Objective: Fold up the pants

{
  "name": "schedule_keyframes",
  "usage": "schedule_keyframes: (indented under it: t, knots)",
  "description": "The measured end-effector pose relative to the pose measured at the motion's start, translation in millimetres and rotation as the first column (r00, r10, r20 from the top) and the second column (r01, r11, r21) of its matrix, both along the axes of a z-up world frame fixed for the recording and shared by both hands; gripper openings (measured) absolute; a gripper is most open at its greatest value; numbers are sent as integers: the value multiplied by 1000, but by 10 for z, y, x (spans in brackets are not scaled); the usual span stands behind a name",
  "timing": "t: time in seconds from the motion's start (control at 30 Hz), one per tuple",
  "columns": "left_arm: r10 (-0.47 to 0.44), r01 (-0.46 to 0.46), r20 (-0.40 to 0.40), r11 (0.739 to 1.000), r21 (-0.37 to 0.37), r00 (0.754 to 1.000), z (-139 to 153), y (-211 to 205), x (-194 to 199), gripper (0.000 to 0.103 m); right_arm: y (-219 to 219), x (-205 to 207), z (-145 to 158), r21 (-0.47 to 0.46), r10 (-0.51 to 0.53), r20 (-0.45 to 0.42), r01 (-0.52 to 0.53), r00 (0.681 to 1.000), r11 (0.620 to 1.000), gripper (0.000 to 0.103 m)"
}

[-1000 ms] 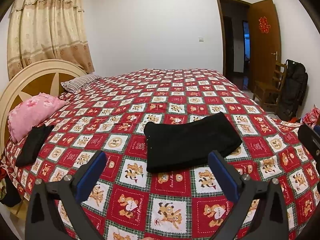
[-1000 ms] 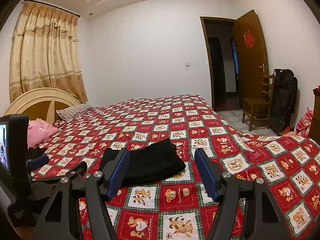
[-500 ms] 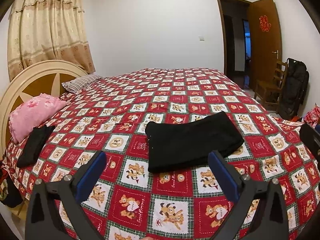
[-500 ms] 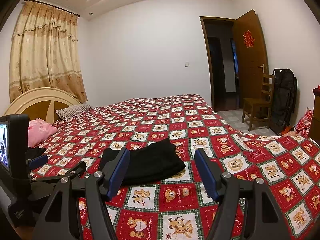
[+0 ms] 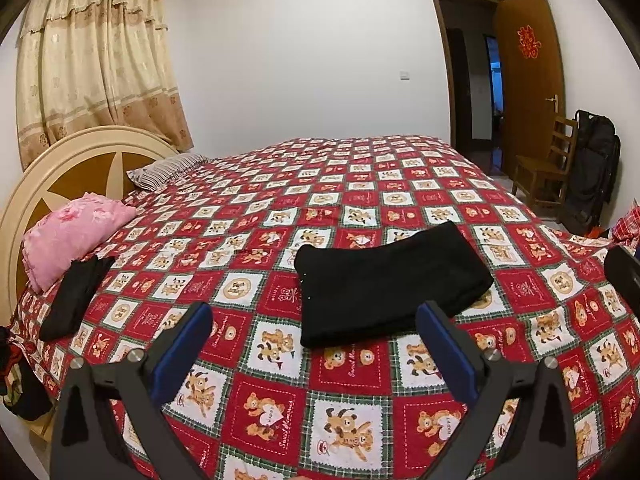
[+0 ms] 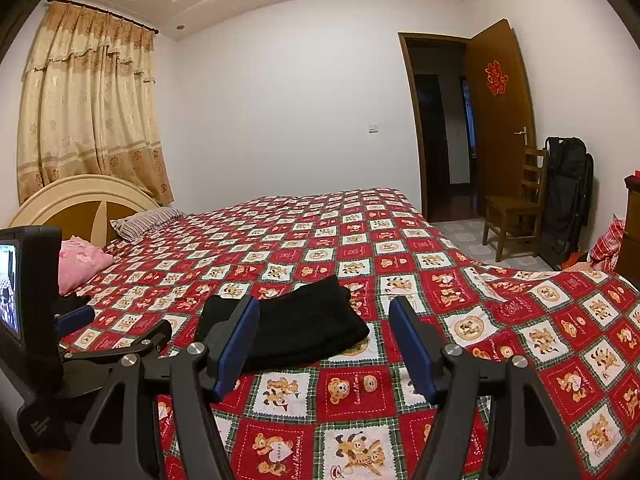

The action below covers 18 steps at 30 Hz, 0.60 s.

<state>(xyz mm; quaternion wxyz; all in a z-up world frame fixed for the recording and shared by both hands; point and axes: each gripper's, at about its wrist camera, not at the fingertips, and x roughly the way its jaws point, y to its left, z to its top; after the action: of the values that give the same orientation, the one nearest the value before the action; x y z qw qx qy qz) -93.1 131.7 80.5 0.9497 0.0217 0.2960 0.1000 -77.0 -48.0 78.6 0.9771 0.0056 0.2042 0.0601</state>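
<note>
- The black pants (image 5: 390,280) lie folded into a compact rectangle on the bear-patterned bedspread (image 5: 280,360), at centre right of the left wrist view and lower centre of the right wrist view (image 6: 296,328); judging by this neat stack, the folding looks finished.
- The left tongs (image 5: 316,344) hover released at the bottom of the frame, nothing between the blue pads, short of the pants.
- The right tongs (image 6: 324,340) are likewise spread and empty, apart from the cloth, likely so the fold is not disturbed.
- A second dark garment (image 5: 74,296) lies at far left beside a pink pillow (image 5: 72,240), possibly set aside.
</note>
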Motion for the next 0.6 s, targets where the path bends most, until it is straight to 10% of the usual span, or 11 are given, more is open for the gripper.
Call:
schedule_keyframes:
  t: [0.6]
  knots:
    - [-36,32,-41,996,-89,999,-51,39,160,103,-34,36,-86,5,-20,-5,20,1000,1000,69]
